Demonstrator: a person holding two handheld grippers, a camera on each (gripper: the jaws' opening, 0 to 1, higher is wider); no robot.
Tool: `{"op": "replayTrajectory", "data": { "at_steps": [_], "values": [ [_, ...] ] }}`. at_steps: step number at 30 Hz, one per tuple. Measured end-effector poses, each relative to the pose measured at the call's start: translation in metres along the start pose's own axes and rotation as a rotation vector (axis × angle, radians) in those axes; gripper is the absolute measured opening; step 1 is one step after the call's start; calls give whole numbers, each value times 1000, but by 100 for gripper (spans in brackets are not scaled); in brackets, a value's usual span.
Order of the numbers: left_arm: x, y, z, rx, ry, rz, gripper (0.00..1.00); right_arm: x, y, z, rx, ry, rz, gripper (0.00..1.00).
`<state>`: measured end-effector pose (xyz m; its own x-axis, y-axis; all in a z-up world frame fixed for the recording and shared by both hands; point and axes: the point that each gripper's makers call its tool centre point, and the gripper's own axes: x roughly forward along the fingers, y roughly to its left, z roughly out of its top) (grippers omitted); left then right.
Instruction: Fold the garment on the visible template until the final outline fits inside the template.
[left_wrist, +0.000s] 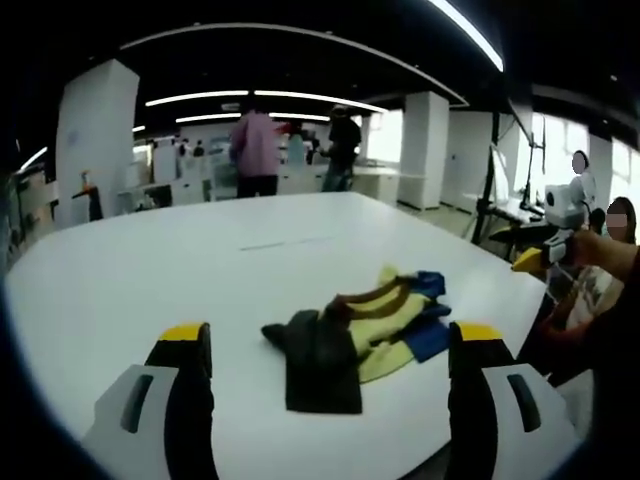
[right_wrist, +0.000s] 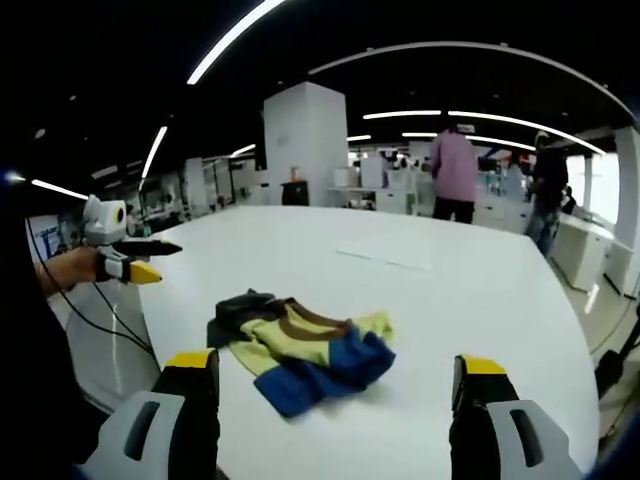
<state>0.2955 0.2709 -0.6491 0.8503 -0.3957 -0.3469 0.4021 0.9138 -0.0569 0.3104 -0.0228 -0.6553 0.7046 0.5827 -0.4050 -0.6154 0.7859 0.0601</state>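
Left gripper (left_wrist: 330, 350) fingers wide apart, empty; right gripper (right_wrist: 335, 378) same. Crumpled garment (right_wrist: 300, 350) on bench (right_wrist: 450, 290), just beyond both.

No text, label, brand, number or sign can be read in either view. The crumpled garment (right_wrist: 300, 350) on the white tabletop (right_wrist: 450, 300) shows plain yellow, blue, brown and dark panels with no print that can be made out. Faint marks lie on the tabletop farther off, too small and blurred to read. The distant room's furnishings and walls carry nothing legible.
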Motion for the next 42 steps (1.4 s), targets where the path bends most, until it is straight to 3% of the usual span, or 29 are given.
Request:
{"op": "replayTrajectory", "data": {
  "at_steps": [16, 26, 42],
  "values": [
    [8, -4, 1, 21, 6, -15, 86, 9, -3, -7, 4, -6, 22, 90],
    [14, -7, 6, 31, 1, -28, 75, 12, -9, -12, -3, 3, 9, 67],
    [27, 6, -6, 11, 19, -24, 62, 37, -14, -18, -26, 36, 20, 45]
  ]
}}
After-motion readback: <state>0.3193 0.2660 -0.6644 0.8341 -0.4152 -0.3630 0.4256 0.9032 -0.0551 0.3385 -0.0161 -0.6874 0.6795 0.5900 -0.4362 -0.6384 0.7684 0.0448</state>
